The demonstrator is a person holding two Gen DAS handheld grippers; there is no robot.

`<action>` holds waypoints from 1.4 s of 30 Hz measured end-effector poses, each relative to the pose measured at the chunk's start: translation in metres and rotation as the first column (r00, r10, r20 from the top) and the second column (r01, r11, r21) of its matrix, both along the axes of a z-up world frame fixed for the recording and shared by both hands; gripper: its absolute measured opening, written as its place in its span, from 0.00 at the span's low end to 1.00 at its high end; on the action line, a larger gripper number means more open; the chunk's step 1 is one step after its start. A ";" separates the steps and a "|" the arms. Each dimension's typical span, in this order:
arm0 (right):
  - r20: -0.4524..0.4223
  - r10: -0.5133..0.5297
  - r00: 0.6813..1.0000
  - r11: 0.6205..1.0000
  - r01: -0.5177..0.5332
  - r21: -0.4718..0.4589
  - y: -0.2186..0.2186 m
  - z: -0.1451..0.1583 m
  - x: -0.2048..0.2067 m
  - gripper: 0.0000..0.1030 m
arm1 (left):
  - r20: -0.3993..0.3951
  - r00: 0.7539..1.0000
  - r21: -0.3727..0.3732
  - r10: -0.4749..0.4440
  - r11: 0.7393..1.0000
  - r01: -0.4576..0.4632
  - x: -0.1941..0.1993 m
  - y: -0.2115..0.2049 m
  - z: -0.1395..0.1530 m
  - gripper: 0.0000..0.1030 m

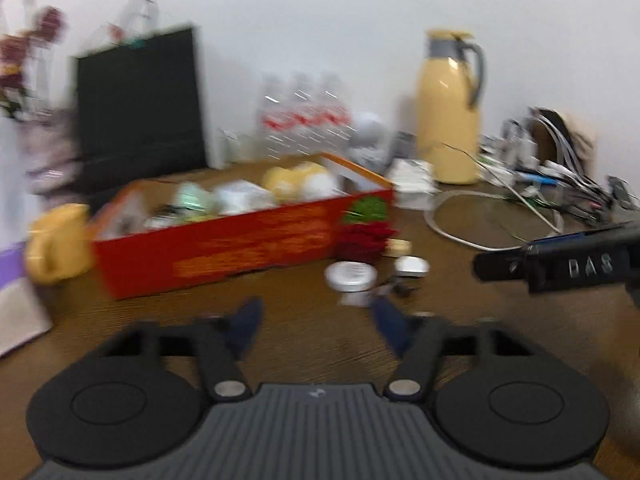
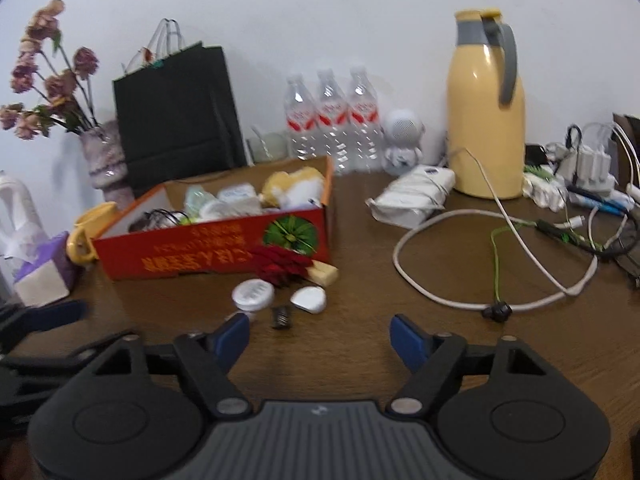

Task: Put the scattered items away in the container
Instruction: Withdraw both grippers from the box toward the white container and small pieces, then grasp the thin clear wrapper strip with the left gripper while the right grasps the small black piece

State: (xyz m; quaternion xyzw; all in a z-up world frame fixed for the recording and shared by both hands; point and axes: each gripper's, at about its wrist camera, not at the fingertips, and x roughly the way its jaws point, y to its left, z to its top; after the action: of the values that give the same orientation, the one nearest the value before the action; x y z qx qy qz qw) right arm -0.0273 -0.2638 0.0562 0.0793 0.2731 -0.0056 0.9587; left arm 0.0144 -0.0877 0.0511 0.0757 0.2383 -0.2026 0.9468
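Observation:
A red cardboard box (image 2: 208, 254) (image 1: 224, 252) holding several items stands on the brown table. In front of its right corner lie a red flower (image 2: 280, 266) (image 1: 362, 242), a round white tin (image 2: 253, 294) (image 1: 351, 276), a white oval case (image 2: 308, 299) (image 1: 412, 266), a cream block (image 2: 325, 273) and a small black clip (image 2: 281, 317). My left gripper (image 1: 316, 320) is open and empty, just short of the tin. My right gripper (image 2: 320, 332) is open and empty, with the clip ahead to its left. The left view is blurred.
A yellow thermos (image 2: 486, 120), a white packet (image 2: 412, 198), white and green cables (image 2: 496, 256), water bottles (image 2: 332, 120), a black bag (image 2: 176, 112), a flower vase (image 2: 106, 160), a yellow cup (image 2: 86, 232) and a tissue box (image 2: 44, 276) ring the table.

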 end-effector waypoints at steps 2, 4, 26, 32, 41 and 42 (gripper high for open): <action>-0.007 -0.005 1.000 1.000 0.005 -0.006 -0.004 -0.002 -0.002 0.73 | -0.026 0.999 -0.010 -0.044 0.999 0.043 0.014 -0.015 -0.006 0.39; -0.003 -0.009 1.000 1.000 0.009 -0.025 -0.007 -0.002 -0.005 0.73 | -0.036 0.996 -0.005 -0.081 0.997 0.081 0.025 -0.028 -0.012 0.40; -0.119 0.166 0.979 0.985 -0.171 -0.029 0.037 -0.032 0.079 0.36 | -0.189 0.979 -0.181 0.081 0.977 -0.116 0.009 0.070 -0.003 0.08; -0.119 0.140 0.983 0.986 -0.150 -0.072 0.047 -0.035 0.090 0.28 | -0.175 0.979 -0.166 0.102 0.977 -0.131 0.013 0.076 -0.001 0.08; -0.119 0.166 0.979 0.984 -0.173 -0.049 0.053 -0.029 0.064 0.08 | -0.138 0.982 -0.148 0.125 0.978 -0.145 -0.007 0.081 0.004 0.08; -0.104 0.173 0.980 0.983 -0.178 -0.042 0.054 -0.025 0.055 0.08 | -0.137 0.983 -0.148 0.126 0.978 -0.146 -0.010 0.081 0.004 0.08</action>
State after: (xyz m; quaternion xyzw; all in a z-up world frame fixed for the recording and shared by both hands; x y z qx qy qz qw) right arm 0.0280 -0.2094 0.0312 0.0301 0.3262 0.0679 0.9424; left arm 0.0039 -0.0065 0.0553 -0.0286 0.2858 -0.1598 0.9444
